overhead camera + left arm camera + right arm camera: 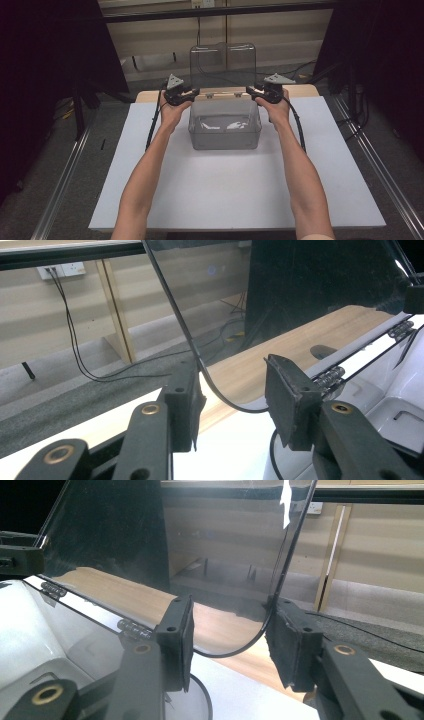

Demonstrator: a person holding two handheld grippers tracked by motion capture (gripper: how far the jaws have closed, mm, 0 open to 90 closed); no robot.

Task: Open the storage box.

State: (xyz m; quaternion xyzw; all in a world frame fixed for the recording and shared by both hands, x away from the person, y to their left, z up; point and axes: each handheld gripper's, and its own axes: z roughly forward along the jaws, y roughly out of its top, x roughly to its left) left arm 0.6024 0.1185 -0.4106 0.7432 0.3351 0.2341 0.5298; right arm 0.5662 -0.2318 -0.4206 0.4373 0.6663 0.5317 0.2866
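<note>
A clear plastic box (225, 125) sits at the back middle of the white board (225, 195), its hinged lid (223, 62) standing upright and open. My left gripper (192, 92) is at the lid's lower left corner and my right gripper (251, 90) at its lower right corner. In the left gripper view the gripper (232, 385) is open, and the lid's (300, 290) curved corner edge runs between the jaws, close to the left one. In the right gripper view the gripper (230, 630) is open astride the lid's (200, 540) edge, which lies against the right jaw. Hinges (330, 375) line the box's back rim.
The board lies on a wooden table (302, 90) whose back edge shows behind the box. Dark curtains (50, 45) stand at both sides. Metal rails (62, 180) run along the floor left and right, and cables (75, 340) hang by the back wall.
</note>
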